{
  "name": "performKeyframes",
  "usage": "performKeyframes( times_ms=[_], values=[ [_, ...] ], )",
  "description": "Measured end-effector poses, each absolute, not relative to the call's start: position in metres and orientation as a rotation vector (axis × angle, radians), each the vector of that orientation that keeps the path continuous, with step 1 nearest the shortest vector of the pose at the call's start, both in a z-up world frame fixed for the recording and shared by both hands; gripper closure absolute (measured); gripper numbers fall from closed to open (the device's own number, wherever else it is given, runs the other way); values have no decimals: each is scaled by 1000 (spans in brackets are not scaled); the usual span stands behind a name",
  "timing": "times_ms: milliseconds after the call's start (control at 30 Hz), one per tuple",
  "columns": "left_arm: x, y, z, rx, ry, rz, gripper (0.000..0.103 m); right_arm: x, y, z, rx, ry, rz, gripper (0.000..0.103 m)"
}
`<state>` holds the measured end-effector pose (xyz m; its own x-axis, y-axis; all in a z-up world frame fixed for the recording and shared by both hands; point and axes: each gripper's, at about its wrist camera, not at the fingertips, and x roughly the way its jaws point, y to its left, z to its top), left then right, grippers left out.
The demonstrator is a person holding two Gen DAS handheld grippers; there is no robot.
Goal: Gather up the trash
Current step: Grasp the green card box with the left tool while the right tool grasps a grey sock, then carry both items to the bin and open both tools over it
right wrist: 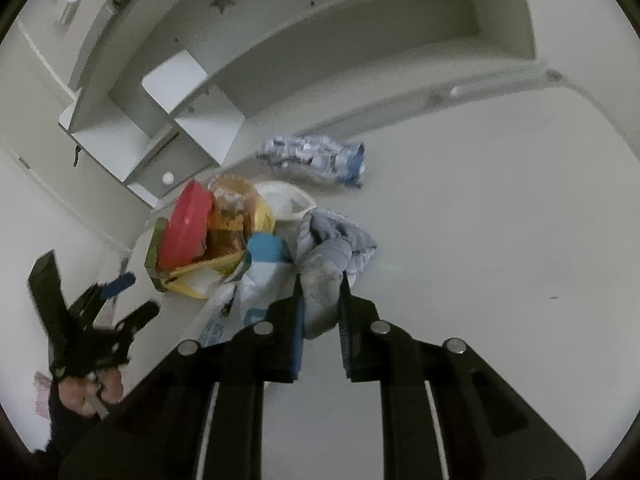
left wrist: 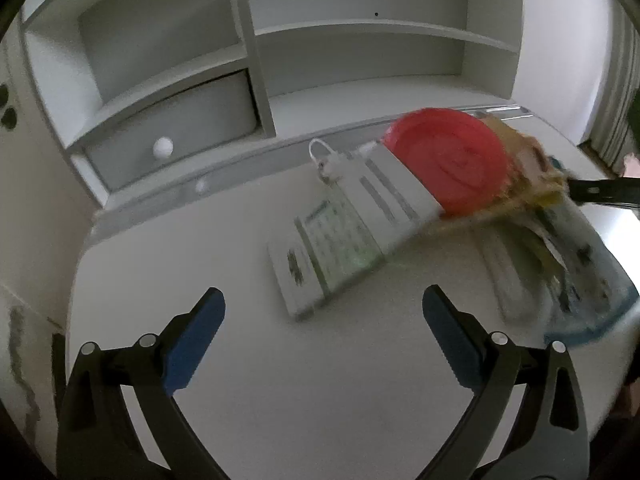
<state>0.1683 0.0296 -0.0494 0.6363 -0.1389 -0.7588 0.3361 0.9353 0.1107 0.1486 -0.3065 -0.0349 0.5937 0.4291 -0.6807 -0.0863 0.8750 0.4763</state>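
**A:** Where was the trash at that moment?

**B:** Piled on the white desk [right wrist: 480, 208], a little left of middle in the right wrist view. A red round lid [right wrist: 186, 230] leaned against a yellow-and-orange wrapper [right wrist: 230, 224], with a white bowl [right wrist: 286, 200] just beyond them and a blue-and-white plastic bag [right wrist: 256, 280] on the near side. A crumpled blue-printed wrapper [right wrist: 316, 156] lay apart, farther back near the shelf unit [right wrist: 160, 120].

**A:** And the right gripper [right wrist: 322, 292]?

**B:** Clenched. Its jaws stood narrow and pinched a pale blue-grey cloth [right wrist: 332, 252] at the near right edge of the pile, the fabric bunched between the pads.

**A:** The left gripper [left wrist: 322, 312]?

**B:** Released, jaws spread wide with nothing between them, above bare desk on the near side. Just beyond it lay a white printed box [left wrist: 316, 256] with a striped white packet [left wrist: 384, 184] over its far end; the red lid and the bag sat to the right, blurred. In the right wrist view the same gripper showed at the near left, a person's hand [right wrist: 90, 394] gripping its handle.

**A:** Anything behind?

**B:** A drawer [left wrist: 176, 136] with a round white knob [left wrist: 163, 147], low on the left of the shelf unit.
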Motion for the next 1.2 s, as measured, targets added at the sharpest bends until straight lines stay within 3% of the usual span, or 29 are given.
performKeyframes(
  times_ms=[100, 167, 233, 333, 433, 700, 833, 1000, 1200],
  values=[
    [180, 26, -51, 275, 838, -264, 8, 137, -314, -28, 410, 872, 309, 88],
    [182, 25, -50, 281, 825, -275, 15, 131, -319, -26, 404, 872, 308, 88],
    [184, 21, -52, 304, 827, -286, 46, 127, -323, -26, 400, 870, 304, 88],
    [183, 20, -52, 303, 824, -281, 72, 120, -328, -27, 401, 867, 295, 88],
    [173, 23, -37, 302, 778, -242, 90, 111, -334, -25, 391, 854, 270, 88],
    [154, 17, 4, 220, 742, -263, 93, 67, -382, -7, 383, 775, 130, 88],
    [136, -30, 31, 222, 692, -367, 93, 36, -420, -2, 382, 731, -3, 88],
    [106, -138, 48, 273, 661, -632, 93, -14, -484, -5, 423, 693, -192, 88],
    [47, -298, 30, 367, 675, -999, 92, -94, -565, -30, 521, 686, -453, 88]
  ],
)
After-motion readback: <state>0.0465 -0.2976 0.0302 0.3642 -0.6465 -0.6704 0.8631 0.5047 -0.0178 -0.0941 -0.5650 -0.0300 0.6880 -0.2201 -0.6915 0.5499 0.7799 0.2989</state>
